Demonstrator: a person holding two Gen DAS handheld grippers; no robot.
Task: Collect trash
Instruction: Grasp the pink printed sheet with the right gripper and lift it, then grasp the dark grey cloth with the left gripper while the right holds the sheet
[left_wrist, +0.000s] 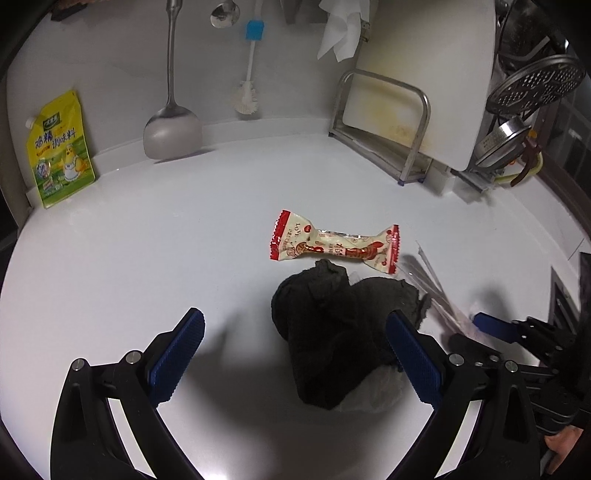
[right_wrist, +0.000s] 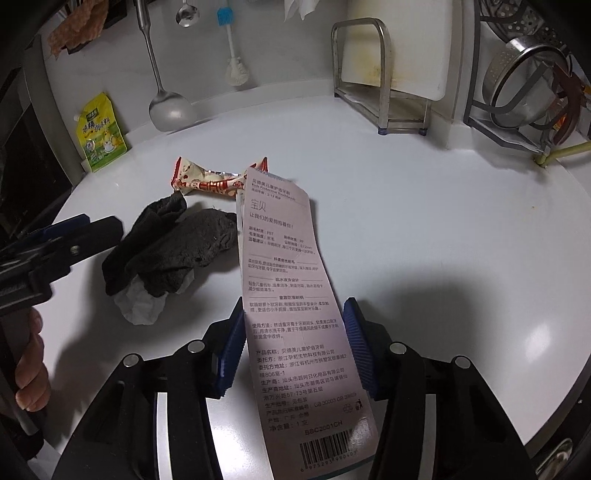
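A red-and-cream snack wrapper (left_wrist: 334, 243) lies on the white counter (left_wrist: 147, 258), also in the right wrist view (right_wrist: 210, 181). A dark crumpled cloth (left_wrist: 332, 332) lies in front of it on a crumpled white tissue (right_wrist: 138, 302). My left gripper (left_wrist: 295, 354) is open just above the counter, its right pad (left_wrist: 413, 358) over the cloth's edge. My right gripper (right_wrist: 293, 347) holds a pink toothbrush package card (right_wrist: 291, 295) between its pads; the card stretches forward above the counter. The clear side of the package shows in the left wrist view (left_wrist: 432, 284).
A yellow seasoning pouch (left_wrist: 59, 147) leans at the back left. A metal spatula (left_wrist: 171, 125) and a white brush (left_wrist: 247, 92) hang against the back wall. A cutting board in a steel rack (left_wrist: 406, 110) and a dish rack with metal strainers (right_wrist: 524, 85) stand at the back right.
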